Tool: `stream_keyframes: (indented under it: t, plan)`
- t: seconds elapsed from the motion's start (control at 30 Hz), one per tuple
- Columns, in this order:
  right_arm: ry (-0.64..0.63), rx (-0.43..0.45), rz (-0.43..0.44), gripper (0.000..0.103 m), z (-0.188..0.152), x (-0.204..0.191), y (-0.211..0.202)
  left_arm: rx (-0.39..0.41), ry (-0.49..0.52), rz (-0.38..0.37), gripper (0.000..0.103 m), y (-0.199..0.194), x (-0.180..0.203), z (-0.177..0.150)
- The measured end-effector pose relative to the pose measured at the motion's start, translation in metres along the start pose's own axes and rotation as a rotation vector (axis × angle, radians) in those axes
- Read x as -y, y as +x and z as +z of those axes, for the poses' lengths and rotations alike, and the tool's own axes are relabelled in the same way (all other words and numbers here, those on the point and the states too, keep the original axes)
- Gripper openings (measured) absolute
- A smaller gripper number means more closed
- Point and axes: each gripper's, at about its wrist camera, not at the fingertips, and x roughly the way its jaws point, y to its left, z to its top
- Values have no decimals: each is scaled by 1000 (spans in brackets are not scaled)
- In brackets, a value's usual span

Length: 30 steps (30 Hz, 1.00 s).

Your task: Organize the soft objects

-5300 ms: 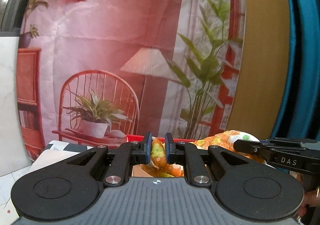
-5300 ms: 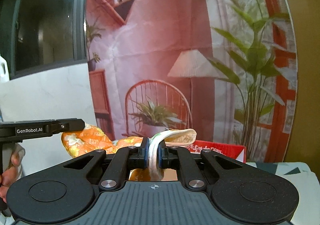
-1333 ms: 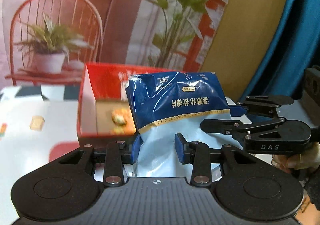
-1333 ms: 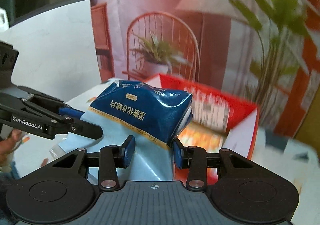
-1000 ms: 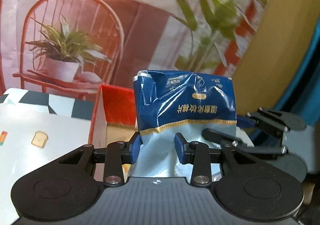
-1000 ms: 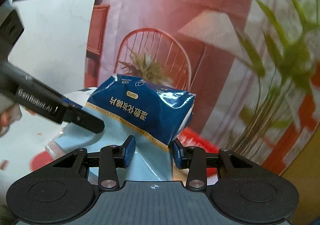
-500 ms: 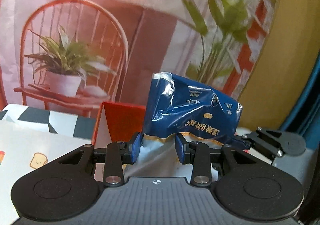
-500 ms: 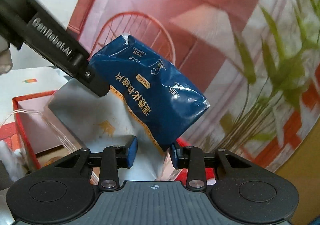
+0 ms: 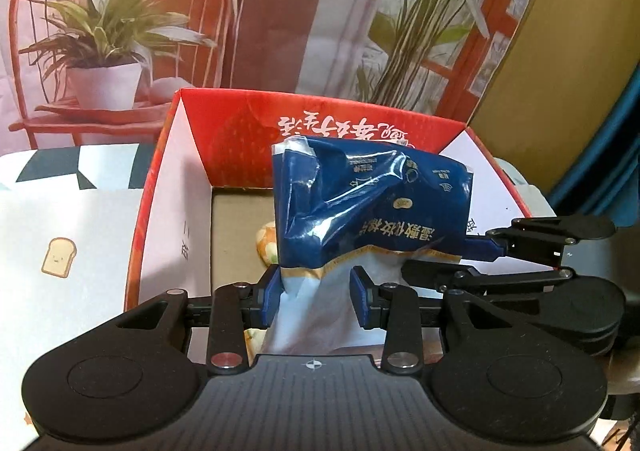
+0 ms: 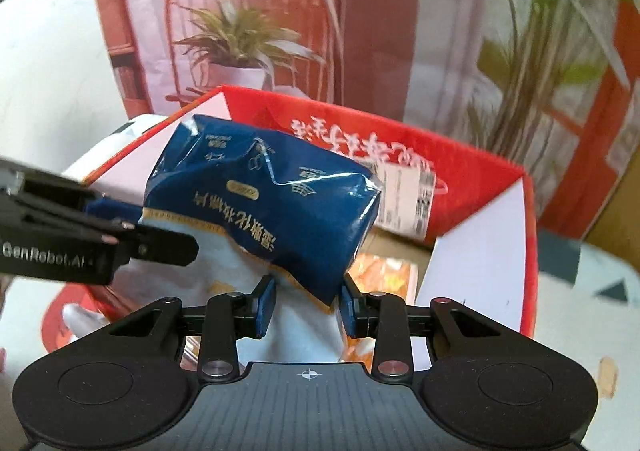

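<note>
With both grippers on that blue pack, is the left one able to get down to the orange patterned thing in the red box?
Probably not as things stand. The left gripper is shut on the blue pack, which hangs over the orange patterned item in the red box; it would have to let go first.

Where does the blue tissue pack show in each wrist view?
Left wrist: blue tissue pack at centre, rising from between the left gripper jaws, over the red box.
Right wrist: pack centre-left, above the right gripper.
Shared landmark: the box's red back wall with white lettering.
</note>
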Motion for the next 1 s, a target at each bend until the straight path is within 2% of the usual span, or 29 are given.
stream_keyframes:
  t: [0.23,0.3,0.33,0.53,0.7,0.87,1.0]
  plan:
    - [32,26,-42,40,-6,0,-10,40,34,15,49,-17,6,-1]
    - [27,48,-64,49,-7,-1,-17,53,36,23,49,-24,6,-2]
    - [10,139,-88,50,-8,-1,-20,60,35,27,49,-27,7,-2]
    - [30,235,-70,50,-21,-4,-50,109,20,3,50,-56,8,-15]
    - [62,322,-33,50,-43,-10,-80,134,15,-9,50,-84,4,-38]
    - [93,376,-7,50,-68,-16,-105,128,-10,-15,50,-103,-2,-68]
    - [112,374,7,50,-91,-21,-114,99,-35,-6,49,-105,-6,-90]
